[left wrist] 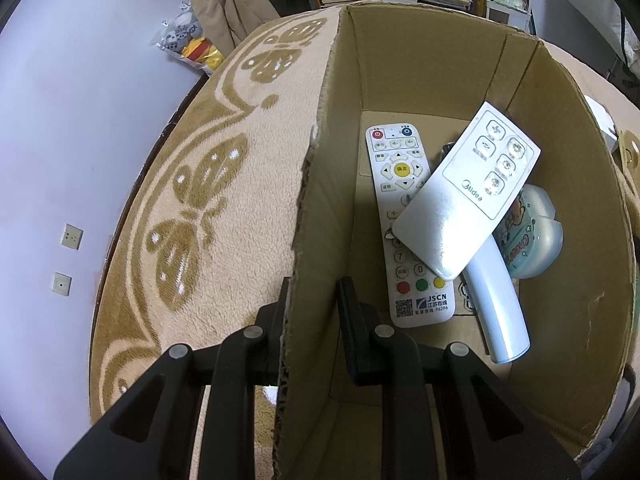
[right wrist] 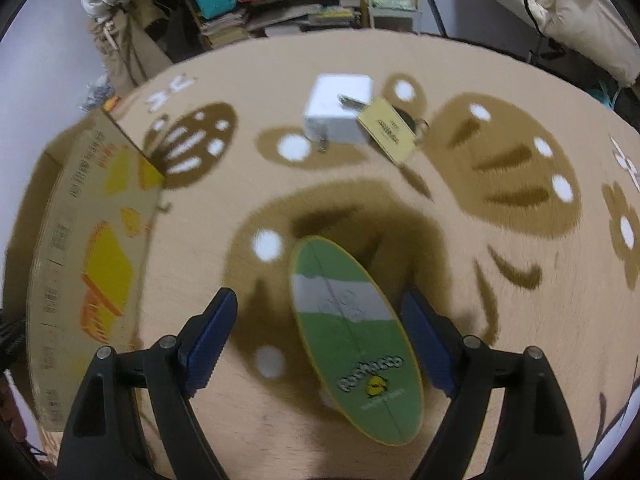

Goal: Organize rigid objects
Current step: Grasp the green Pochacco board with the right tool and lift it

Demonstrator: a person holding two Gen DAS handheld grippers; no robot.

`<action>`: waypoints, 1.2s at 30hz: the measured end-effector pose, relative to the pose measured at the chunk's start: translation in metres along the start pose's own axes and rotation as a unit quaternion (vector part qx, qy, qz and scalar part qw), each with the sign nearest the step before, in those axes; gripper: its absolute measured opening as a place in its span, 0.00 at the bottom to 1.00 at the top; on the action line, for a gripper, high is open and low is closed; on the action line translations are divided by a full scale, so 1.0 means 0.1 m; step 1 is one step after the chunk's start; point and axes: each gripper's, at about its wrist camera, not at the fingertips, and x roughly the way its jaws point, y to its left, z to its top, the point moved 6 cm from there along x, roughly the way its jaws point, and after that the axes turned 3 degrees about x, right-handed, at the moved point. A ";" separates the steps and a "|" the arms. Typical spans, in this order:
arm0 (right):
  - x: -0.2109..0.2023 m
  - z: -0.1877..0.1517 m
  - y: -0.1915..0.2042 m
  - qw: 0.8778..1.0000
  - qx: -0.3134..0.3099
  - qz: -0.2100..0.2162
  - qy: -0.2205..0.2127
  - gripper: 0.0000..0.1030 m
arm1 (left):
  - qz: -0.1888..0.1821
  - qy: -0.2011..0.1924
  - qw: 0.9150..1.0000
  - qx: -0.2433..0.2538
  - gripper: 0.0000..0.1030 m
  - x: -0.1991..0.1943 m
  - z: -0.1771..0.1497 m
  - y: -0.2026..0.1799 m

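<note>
My left gripper [left wrist: 316, 298] is shut on the near left wall of an open cardboard box [left wrist: 320, 184], one finger outside and one inside. In the box lie a white JSCN remote [left wrist: 400, 216], a white Midea remote [left wrist: 464, 192] resting across it, a pale blue handle-shaped item [left wrist: 496, 304] and a light blue cartoon-printed case [left wrist: 532, 236]. My right gripper [right wrist: 320, 298] stands open, low over a green and white oval case [right wrist: 352, 336] on the blanket. The case lies between the blue pads [right wrist: 212, 332], which do not touch it.
A beige blanket [right wrist: 500, 312] with brown butterfly patterns covers the surface. A white charger cube [right wrist: 340, 108] and a tan key tag [right wrist: 388, 132] lie farther back. The box's printed outer side [right wrist: 92, 260] stands to the left. Cluttered shelves [right wrist: 280, 4] lie beyond.
</note>
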 end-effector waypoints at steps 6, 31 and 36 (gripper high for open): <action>0.13 -0.06 -0.15 0.999 0.017 -0.011 0.032 0.77 | -0.001 0.001 1.000 -0.004 0.20 0.01 -0.01 0.01; 0.11 -0.14 0.02 0.999 -0.007 -0.033 0.017 0.59 | 0.001 0.000 1.000 -0.001 0.20 0.02 -0.01 0.00; 0.07 -0.10 0.15 1.000 -0.021 -0.019 0.006 0.58 | 0.001 0.001 1.000 -0.001 0.20 0.02 -0.01 0.00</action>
